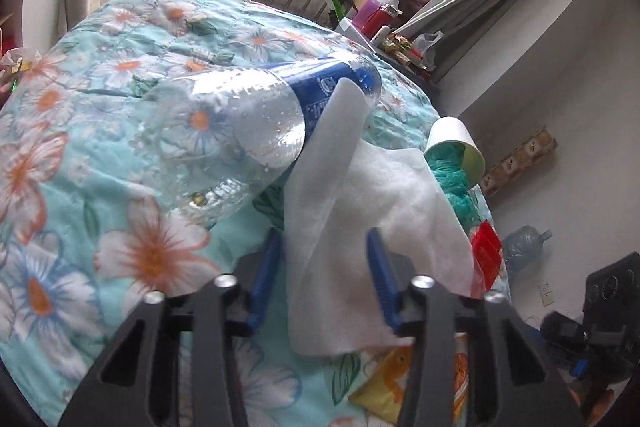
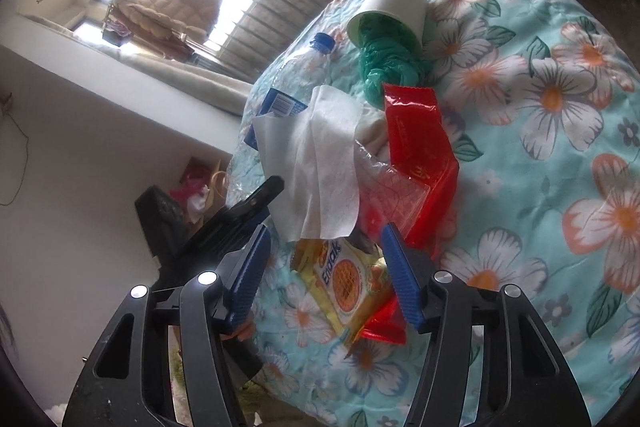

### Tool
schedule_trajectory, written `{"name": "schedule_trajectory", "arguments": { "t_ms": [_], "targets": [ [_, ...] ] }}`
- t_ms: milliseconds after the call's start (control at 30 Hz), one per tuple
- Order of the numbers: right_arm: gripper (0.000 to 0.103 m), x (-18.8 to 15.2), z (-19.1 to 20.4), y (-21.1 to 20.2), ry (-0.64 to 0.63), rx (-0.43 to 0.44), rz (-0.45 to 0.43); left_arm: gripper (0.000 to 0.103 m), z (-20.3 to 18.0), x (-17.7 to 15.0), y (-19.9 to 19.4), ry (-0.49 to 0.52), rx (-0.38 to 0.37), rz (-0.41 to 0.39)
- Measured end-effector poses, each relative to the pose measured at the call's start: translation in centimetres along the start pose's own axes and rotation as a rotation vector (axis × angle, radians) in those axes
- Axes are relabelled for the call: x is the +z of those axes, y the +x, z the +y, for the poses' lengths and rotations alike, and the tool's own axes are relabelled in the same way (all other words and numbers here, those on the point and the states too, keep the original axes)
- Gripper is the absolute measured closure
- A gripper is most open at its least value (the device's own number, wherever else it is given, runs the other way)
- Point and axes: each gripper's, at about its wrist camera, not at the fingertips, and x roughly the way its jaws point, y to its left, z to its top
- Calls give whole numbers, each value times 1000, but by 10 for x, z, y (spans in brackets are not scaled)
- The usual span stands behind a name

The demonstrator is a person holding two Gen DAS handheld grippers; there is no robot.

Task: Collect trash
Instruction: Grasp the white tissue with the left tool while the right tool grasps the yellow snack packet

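Lying on the flowery bed [image 2: 560,99] is a little heap of trash. The white tissue [image 1: 360,211] hangs right between the blue fingers of the left tool [image 1: 324,279], which stand wide apart, not pinching it yet. The tissue runs long, straight away from that tool, up against the clear bottle [image 1: 248,119]. The right tool [image 2: 326,275] is wide too and holds nothing. Just past it lie the yellow snack bag [image 2: 340,279] and the red wrapper [image 2: 420,151]. The paper cup [image 2: 394,3] sits farther off. I think the left tool is nearer the tissue.
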Motion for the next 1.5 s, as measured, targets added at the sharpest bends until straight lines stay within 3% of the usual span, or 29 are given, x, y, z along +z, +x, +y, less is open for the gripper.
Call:
{"name": "schedule_trajectory", "arguments": {
  "t_ms": [100,200,400,633,900,1100,1367,1500],
  "targets": [
    [51,-4,-2,0,9,-25,4,94,-3,0,4,14,-13,1],
    [55,-8,-7,-3,19,-33,9,103,-7,-2,-1,33,-41,-20],
    [66,-22,-11,6,25,-44,40,103,-14,-6,-18,95,-13,-83],
    [74,-32,6,12,-53,-42,51,103,-9,-20,-9,121,57,-45],
    [79,-30,20,24,-149,-192,15,103,-7,-23,-6,125,63,-45],
    [75,-25,20,15,-176,-270,-67,103,-9,-25,-3,134,73,-39],
    [71,-32,15,23,-174,-279,-20,103,-9,-26,-2,133,74,-35],
    [60,-34,10,21,-157,-285,-19,103,-8,-27,0,134,76,-30]
  ]
}}
